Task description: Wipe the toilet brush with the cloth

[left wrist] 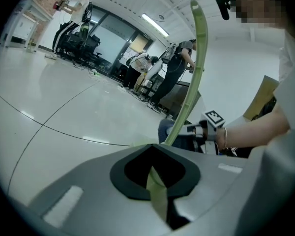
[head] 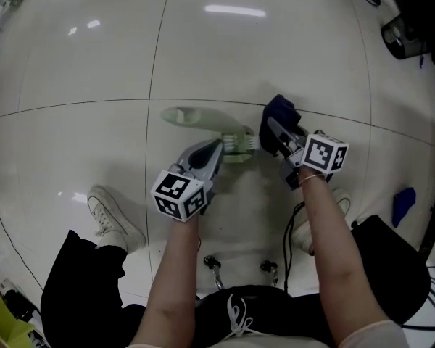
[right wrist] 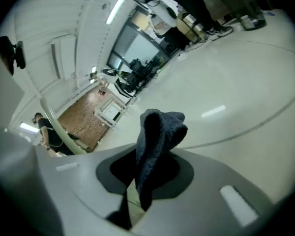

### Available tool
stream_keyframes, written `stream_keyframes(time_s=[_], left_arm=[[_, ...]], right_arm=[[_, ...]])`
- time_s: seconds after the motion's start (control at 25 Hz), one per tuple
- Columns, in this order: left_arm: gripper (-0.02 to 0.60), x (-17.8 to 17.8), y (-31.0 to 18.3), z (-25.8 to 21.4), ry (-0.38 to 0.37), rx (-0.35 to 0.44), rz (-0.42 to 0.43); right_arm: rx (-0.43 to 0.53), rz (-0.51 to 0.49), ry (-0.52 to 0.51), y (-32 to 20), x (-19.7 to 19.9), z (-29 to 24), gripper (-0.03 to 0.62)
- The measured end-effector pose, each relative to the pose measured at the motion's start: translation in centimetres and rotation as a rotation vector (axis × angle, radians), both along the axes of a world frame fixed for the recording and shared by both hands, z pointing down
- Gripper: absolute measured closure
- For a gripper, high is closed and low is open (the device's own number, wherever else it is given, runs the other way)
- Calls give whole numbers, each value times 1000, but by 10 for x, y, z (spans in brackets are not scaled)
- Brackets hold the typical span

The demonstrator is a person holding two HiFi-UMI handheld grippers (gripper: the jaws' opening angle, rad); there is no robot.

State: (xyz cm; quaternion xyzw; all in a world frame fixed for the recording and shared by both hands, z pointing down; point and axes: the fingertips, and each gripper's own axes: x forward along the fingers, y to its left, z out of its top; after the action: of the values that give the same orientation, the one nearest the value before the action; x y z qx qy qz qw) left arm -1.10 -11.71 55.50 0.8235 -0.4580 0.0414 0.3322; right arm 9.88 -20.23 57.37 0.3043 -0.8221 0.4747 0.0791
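Head view, cloth (head: 279,116) beside toilet brush (head: 196,117), shoe (head: 113,220) nearby

Bright, even overhead light filled the room. In the head view the glossy white floor (head: 290,56) threw back glare: one long glare streak (head: 234,10) near its top edge and smaller spots toward the left edge. Shadows on it were faint and soft. The wide lens bowed the tile seams (head: 94,106), and both gripper views went black at the corners. A ceiling strip light (left wrist: 155,24) glowed in the left gripper view, where the toilet brush (left wrist: 196,68) handle looked crisp against a hazy background. In the right gripper view the cloth (right wrist: 155,141) was slightly soft.
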Motion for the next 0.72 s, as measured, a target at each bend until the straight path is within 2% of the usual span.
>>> stream_keyframes(time_s=[0.08,0.2,0.4,0.6,0.72], left_arm=[[575,1,0,-1,-1,4,-1],[575,0,1,-1,-1,4,2],[575,0,-3,-1,0,-1,-8],[575,-2,-3,0,-5,-3,-25],[575,-2,-2,0,-7,-4,-21]], right_arm=[[51,-116,-14,-15,-33,-21,531],[98,-270,17,-25,-75,-39,531],[169,-363,-29,-35,-117,-69,531],[9,-519,-204,-12,-161,-57,531],[-44,-603,-182,-4,-174,-43,531]])
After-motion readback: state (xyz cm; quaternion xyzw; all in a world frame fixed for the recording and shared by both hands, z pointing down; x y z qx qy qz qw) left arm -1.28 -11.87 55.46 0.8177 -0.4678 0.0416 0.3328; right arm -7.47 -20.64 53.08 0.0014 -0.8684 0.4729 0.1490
